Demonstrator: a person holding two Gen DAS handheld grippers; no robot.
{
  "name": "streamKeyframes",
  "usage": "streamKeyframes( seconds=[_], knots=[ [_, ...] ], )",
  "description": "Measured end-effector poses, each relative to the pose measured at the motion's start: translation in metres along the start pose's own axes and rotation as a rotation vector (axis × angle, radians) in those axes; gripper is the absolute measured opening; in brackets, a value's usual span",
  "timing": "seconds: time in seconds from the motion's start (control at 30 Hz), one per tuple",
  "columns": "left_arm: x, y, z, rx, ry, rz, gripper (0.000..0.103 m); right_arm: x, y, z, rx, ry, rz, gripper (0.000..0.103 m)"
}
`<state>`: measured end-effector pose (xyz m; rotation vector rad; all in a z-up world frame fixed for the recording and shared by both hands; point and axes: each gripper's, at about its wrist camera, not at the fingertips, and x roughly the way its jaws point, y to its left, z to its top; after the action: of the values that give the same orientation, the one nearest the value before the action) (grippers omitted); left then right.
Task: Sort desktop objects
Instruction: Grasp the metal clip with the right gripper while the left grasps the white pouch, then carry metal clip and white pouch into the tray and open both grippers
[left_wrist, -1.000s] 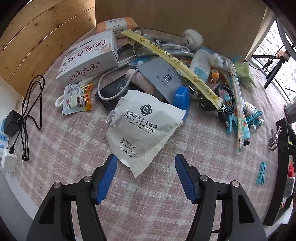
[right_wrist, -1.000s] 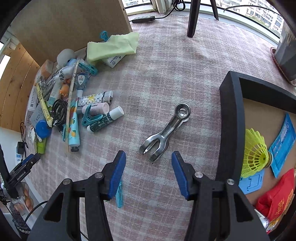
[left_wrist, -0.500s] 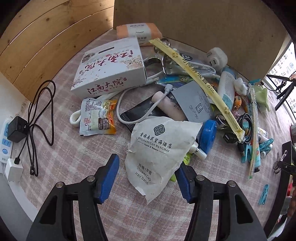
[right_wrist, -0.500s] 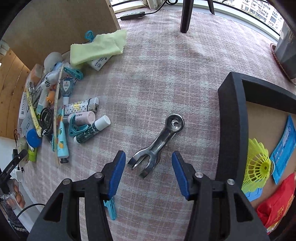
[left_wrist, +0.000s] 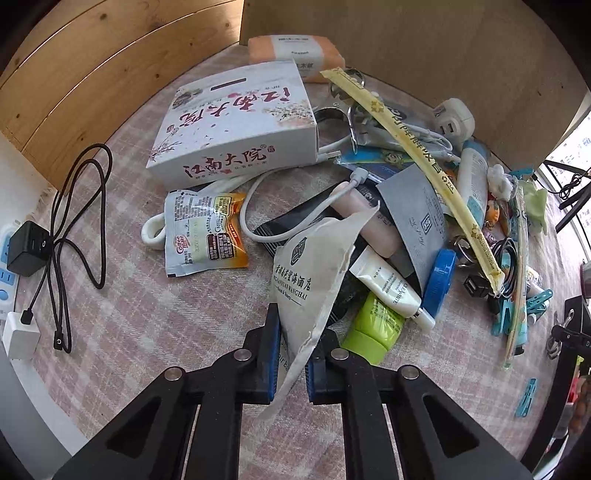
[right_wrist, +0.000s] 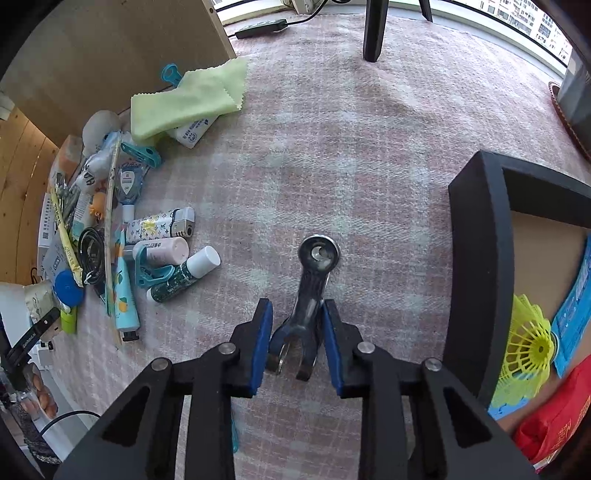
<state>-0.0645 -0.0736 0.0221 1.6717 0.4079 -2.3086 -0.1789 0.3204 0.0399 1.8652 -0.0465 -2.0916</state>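
Your left gripper (left_wrist: 290, 354) is closing, pinching the shower cap packet (left_wrist: 308, 280), whose near end hides between the pads. Your right gripper (right_wrist: 297, 343) is closing around the metal bottle opener (right_wrist: 312, 291) on the tablecloth (right_wrist: 332, 147); pad contact is unclear.

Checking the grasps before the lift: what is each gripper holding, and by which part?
Both sets of jaws are closing. Left gripper: the white sachet, pinched at its near bottom end. Right gripper: the metal opener, at its forked end.
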Motion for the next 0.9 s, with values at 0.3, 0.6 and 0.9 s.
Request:
streamKeyframes(
  seconds=[0.3, 0.6, 0.9],
  knots=[
    [-0.017, -0.004, -0.009, 0.012, -0.014, -0.065, 0.007, -0.032, -0.005, -0.009, 0.000, -0.065, 0.058, 0.023],
    [-0.061, -0.040, -0.032, 0.045, -0.046, -0.135, 0.007, -0.071, -0.009, -0.039, -0.035, -0.122, 0.077, 0.023],
    [-0.087, -0.125, -0.055, 0.222, -0.036, -0.243, 0.007, -0.124, -0.077, -0.068, 0.027, -0.188, 0.006, 0.023]
  ],
)
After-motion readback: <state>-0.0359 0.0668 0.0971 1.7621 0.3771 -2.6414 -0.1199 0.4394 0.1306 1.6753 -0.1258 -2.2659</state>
